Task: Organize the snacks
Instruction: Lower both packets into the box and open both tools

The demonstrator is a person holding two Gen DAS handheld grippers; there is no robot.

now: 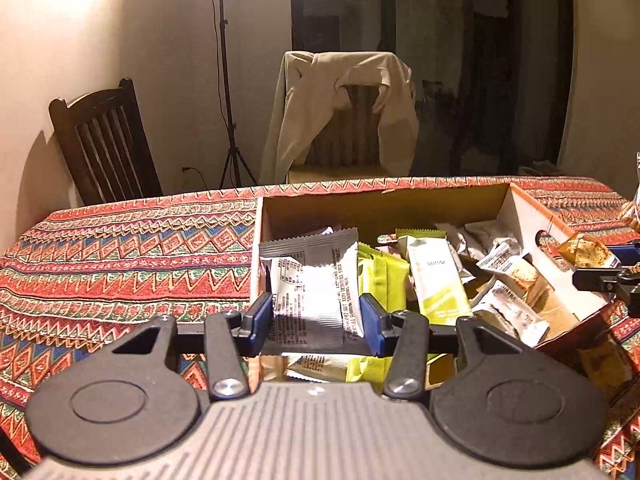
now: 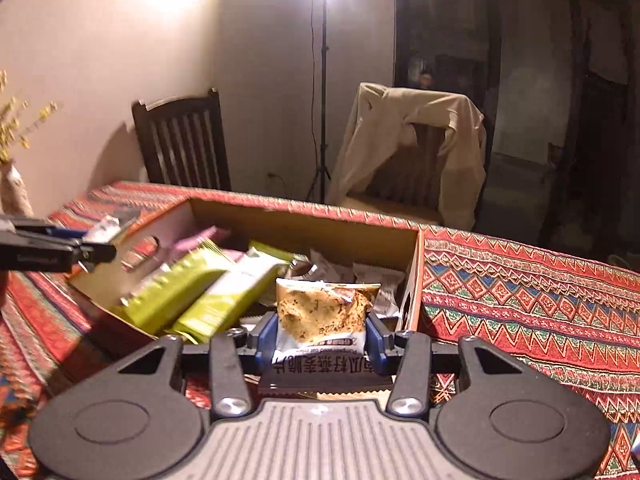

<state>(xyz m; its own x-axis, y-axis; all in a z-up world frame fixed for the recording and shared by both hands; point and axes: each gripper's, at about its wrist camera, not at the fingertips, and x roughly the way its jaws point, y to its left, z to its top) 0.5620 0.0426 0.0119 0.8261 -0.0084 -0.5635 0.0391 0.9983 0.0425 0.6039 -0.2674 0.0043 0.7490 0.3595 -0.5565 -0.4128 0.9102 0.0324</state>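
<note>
Both grippers pinched snacks above the cardboard box (image 1: 520, 208): the left gripper (image 1: 316, 316) clamped a grey wrapper (image 1: 312, 292), the right gripper (image 2: 320, 334) a cracker packet (image 2: 320, 308), seemingly poised for sorting among green sachets (image 2: 192, 296).

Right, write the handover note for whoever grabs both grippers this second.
Left gripper: shut on a grey printed packet, held over the near left part of the cardboard box.
Right gripper: shut on a biscuit packet, held at the near right part of the same box.
Box sits on the patterned tablecloth and already holds green packets and several grey and biscuit ones, piled loosely.
Done: many snacks are in the box.
Left: probably place both held packets; whether the pile needs sorting by kind I cannot tell.
</note>
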